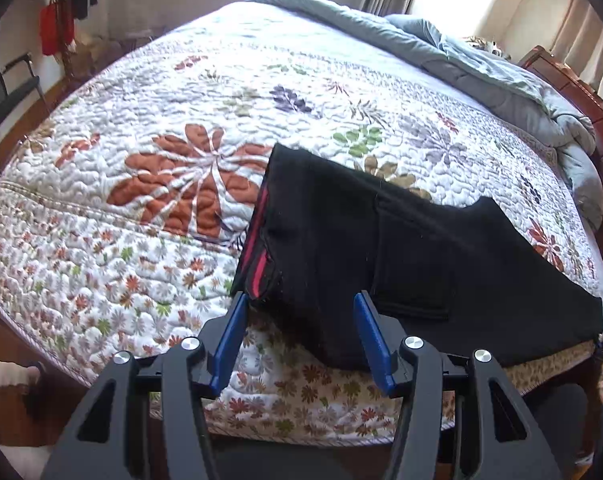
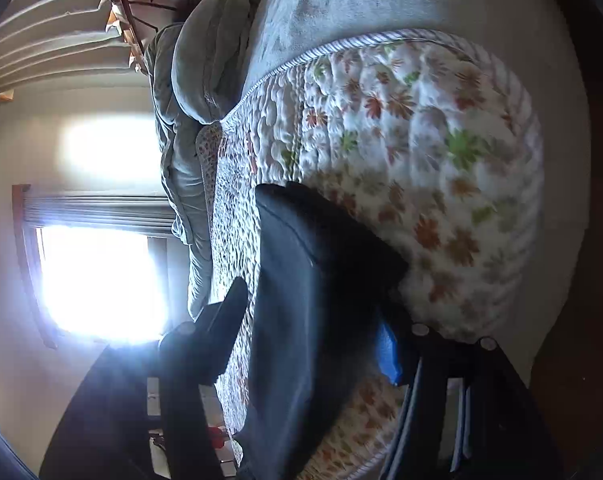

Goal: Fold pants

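Observation:
Black pants (image 1: 381,248) with a red-striped waistband (image 1: 257,256) lie folded lengthwise on the flowered quilt (image 1: 141,184), near the bed's front edge. My left gripper (image 1: 301,312) is open, its blue fingers (image 1: 231,340) on either side of the waistband corner, which hangs over the edge. In the right wrist view the camera is rolled sideways. My right gripper (image 2: 313,312) is open around the pants (image 2: 301,300); one dark finger (image 2: 229,312) is above the cloth, the blue pad (image 2: 387,354) below it.
A grey-blue duvet (image 1: 481,64) is bunched along the far right side of the bed. A wooden bed frame (image 1: 597,112) stands behind it. A chair (image 1: 5,92) and hanging clothes (image 1: 57,20) are at the far left. A bright window (image 2: 97,280) glares.

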`<state>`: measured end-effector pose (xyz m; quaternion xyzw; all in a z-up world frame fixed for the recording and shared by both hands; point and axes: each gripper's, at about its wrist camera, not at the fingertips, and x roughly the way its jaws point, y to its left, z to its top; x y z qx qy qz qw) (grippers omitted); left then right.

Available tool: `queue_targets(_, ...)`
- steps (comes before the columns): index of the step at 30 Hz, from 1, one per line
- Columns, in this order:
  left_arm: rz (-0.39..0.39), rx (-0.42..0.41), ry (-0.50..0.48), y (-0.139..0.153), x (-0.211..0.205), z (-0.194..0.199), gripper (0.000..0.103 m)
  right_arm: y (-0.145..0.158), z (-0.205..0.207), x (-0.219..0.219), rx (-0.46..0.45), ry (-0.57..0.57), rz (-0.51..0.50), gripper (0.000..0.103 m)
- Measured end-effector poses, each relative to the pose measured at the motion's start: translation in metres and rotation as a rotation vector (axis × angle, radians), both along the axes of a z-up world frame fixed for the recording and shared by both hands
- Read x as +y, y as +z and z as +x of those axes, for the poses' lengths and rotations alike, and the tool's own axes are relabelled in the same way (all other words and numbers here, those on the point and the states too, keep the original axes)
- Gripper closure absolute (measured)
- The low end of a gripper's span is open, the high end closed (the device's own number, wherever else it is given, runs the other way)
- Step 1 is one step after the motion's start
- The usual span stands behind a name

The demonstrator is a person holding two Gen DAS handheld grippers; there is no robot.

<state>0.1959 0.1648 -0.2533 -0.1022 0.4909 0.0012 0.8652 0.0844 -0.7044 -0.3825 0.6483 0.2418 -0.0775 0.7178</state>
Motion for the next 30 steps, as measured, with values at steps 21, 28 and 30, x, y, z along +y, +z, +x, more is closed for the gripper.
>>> queue_targets(21, -0.074, -0.025, 0.118, -0.033, 0.003, 0.024, 0.017, -0.001, 0.012, -0.001, 0.011, 0.063, -0.047, 0.066)
queue_targets(28, -0.062, -0.041, 0.131, -0.039, 0.001, 0.02, 0.016, 0.023, 0.019, 0.008, 0.043, 0.074, -0.124, 0.092)
queue_targets(30, -0.049, -0.039, 0.136, -0.04, 0.0, 0.019, 0.016, 0.033, 0.021, 0.012, 0.045, 0.08, -0.153, 0.092)
